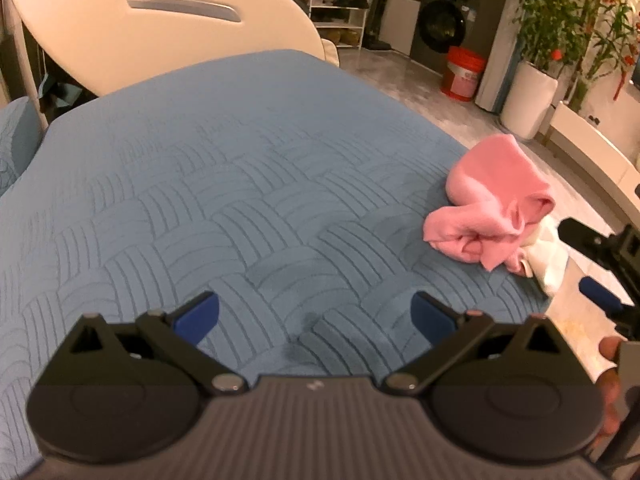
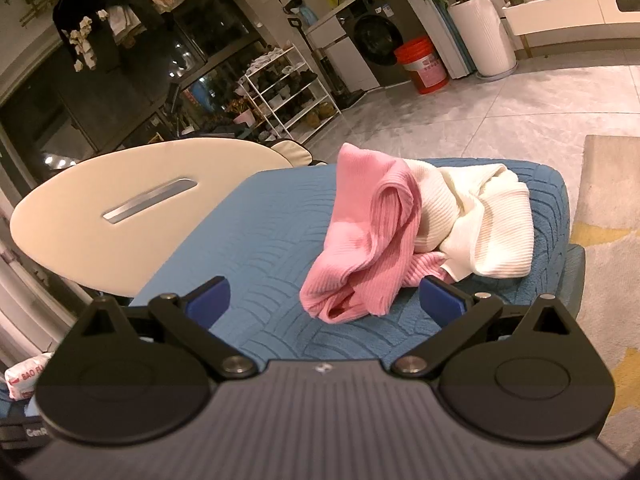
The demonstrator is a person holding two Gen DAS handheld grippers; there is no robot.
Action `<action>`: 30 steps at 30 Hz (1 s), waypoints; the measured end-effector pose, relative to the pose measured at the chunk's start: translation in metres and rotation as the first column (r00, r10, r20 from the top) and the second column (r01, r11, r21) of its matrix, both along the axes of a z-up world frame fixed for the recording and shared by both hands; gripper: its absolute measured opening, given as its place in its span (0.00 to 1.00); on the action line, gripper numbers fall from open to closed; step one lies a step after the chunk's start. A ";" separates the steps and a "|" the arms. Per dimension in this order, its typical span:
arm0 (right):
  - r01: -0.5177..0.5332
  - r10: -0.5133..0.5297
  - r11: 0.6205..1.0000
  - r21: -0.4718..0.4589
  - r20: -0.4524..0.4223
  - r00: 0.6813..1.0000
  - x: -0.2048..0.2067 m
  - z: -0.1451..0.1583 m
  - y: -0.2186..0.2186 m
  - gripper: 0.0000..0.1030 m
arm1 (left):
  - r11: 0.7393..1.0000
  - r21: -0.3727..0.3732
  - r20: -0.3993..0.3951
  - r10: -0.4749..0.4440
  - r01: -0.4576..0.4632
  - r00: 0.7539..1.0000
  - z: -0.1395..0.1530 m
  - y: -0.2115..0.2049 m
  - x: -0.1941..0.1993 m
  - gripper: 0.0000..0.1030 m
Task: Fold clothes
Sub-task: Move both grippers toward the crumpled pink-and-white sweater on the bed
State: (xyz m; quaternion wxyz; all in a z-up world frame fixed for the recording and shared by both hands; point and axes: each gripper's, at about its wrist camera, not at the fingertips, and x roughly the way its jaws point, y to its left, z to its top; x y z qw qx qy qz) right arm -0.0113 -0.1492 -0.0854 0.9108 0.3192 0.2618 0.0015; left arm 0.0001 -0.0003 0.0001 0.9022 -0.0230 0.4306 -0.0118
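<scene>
A: While both tools hang empty, note the layout. Left gripper (image 1: 315, 316): jaws apart over bare blue cover (image 1: 240, 184). Pink garment (image 2: 368, 236) lies crumpled near the cover's right edge, white garment (image 2: 480, 220) touching it. Right gripper (image 2: 325, 302): jaws apart, just short of the pink one.

B: Hazard?

A: A pinch may catch both garments; the overlap is probably tangled. White cloth could slide off the edge.
</scene>
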 end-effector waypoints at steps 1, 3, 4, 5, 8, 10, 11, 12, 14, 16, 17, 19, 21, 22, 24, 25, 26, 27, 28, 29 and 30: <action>0.001 -0.001 1.000 0.004 0.002 1.000 0.000 0.000 -0.001 1.00 | 1.000 -0.002 0.000 -0.002 0.002 1.000 0.000 0.000 0.000 1.00; 0.003 -0.003 1.000 0.011 0.006 1.000 0.000 0.000 -0.002 1.00 | 1.000 -0.006 0.001 -0.006 0.006 1.000 0.001 -0.001 0.000 1.00; 0.004 -0.004 1.000 0.015 0.007 1.000 -0.001 0.000 -0.002 1.00 | 1.000 -0.009 0.001 -0.007 0.007 1.000 0.001 -0.002 0.000 1.00; 0.005 -0.006 1.000 0.018 0.009 1.000 -0.001 0.000 -0.003 1.00 | 1.000 -0.011 0.001 -0.009 0.009 1.000 0.001 -0.002 0.001 1.00; 0.009 -0.009 1.000 0.028 0.011 1.000 0.000 0.000 -0.004 1.00 | 1.000 -0.003 0.010 -0.009 0.009 1.000 0.000 -0.007 -0.002 1.00; 0.010 -0.011 0.999 0.031 0.008 1.000 0.001 -0.001 -0.005 1.00 | 1.000 -0.027 0.010 -0.010 0.010 1.000 -0.002 -0.006 -0.005 1.00; 0.012 -0.012 0.999 0.031 0.010 1.000 0.001 -0.001 -0.005 1.00 | 0.999 -0.050 0.008 -0.012 0.012 1.000 -0.005 -0.002 -0.005 1.00; 0.014 -0.015 0.999 0.032 0.012 1.000 0.001 -0.003 -0.006 1.00 | 0.998 -0.058 0.009 -0.012 0.013 1.000 -0.006 0.000 -0.006 1.00; 0.018 -0.018 0.999 0.035 0.012 1.000 0.001 -0.005 -0.008 1.00 | 0.998 -0.055 0.013 -0.011 0.012 1.000 -0.006 0.000 -0.007 1.00; 0.019 -0.020 0.999 0.035 0.012 1.000 0.001 -0.007 -0.008 1.00 | 0.999 -0.052 0.013 -0.010 0.011 1.000 -0.008 -0.001 -0.006 1.00; 0.019 -0.020 0.999 0.036 0.013 1.000 0.001 -0.008 -0.009 1.00 | 0.998 -0.054 0.013 -0.011 0.012 1.000 -0.009 -0.001 -0.007 1.00; 0.020 -0.020 0.999 0.036 0.014 1.000 0.000 -0.008 -0.013 1.00 | 0.998 -0.059 0.013 -0.015 0.015 1.000 -0.009 -0.001 -0.005 1.00; 0.020 -0.020 0.999 0.036 0.015 1.000 0.000 -0.009 -0.016 1.00 | 0.998 -0.065 0.017 -0.020 0.021 1.000 -0.009 -0.001 -0.003 1.00; 0.020 -0.021 0.999 0.036 0.016 1.000 -0.001 -0.010 -0.018 1.00 | 0.997 -0.070 0.023 -0.024 0.025 0.999 -0.010 -0.001 -0.004 1.00; 0.018 -0.018 0.999 0.029 0.010 1.000 0.003 -0.008 -0.009 1.00 | 0.997 -0.078 0.030 -0.027 0.029 0.999 -0.009 -0.001 -0.004 1.00; 0.017 -0.018 0.999 0.027 0.009 1.000 0.003 -0.008 -0.008 1.00 | 0.996 -0.086 0.031 -0.030 0.033 0.999 -0.009 -0.001 -0.004 1.00; 0.017 -0.017 1.000 0.026 0.009 1.000 0.003 -0.008 -0.008 1.00 | 0.995 -0.097 0.030 -0.034 0.037 0.999 -0.010 -0.001 -0.003 1.00; 0.018 -0.018 1.000 0.025 0.010 1.000 0.003 -0.008 -0.009 1.00 | 0.994 -0.104 0.028 -0.036 0.039 0.999 -0.011 -0.002 -0.003 1.00; 0.020 -0.020 1.000 0.024 0.010 1.000 0.003 -0.008 -0.010 1.00 | 0.992 -0.118 0.025 -0.038 0.041 0.999 -0.012 -0.002 -0.002 1.00; 0.021 -0.021 1.000 0.023 0.009 1.000 0.004 -0.009 -0.008 1.00 | 0.991 -0.127 0.023 -0.039 0.041 0.999 -0.012 -0.002 -0.002 1.00; 0.021 -0.021 1.000 0.024 0.008 1.000 0.005 -0.009 -0.006 1.00 | 0.989 -0.143 0.021 -0.040 0.043 0.999 -0.013 -0.002 -0.001 1.00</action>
